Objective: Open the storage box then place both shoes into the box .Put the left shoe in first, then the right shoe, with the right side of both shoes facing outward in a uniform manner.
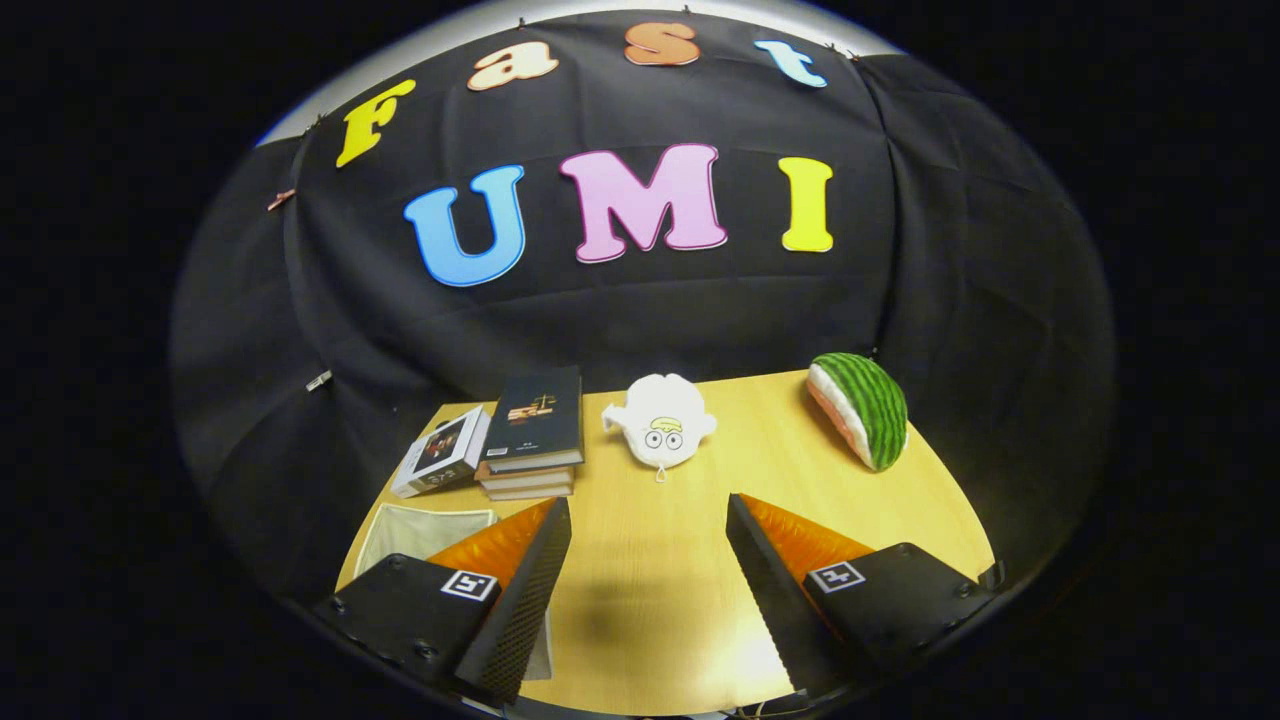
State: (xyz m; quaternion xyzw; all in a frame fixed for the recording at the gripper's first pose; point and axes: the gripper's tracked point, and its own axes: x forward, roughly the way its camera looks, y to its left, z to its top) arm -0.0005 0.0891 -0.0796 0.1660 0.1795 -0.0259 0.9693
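Gripper (648, 560) fingers sitting apart, holding nothing, over bare table (650, 620) at lower centre. Pale storage box (420, 530) is peeking out behind the left finger, lower left.

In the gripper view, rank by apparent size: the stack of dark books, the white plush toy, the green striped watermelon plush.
1. Stack of dark books
2. Green striped watermelon plush and white plush toy: too alike to rank.

The open tool holds nothing.

**Hidden and cut-off parts**

A pale cloth-like item (425, 530) is partly covered by one finger of the spread gripper (650, 590); its nature cannot be told. The lower books (527, 482) are hidden beneath the top book (533, 412).
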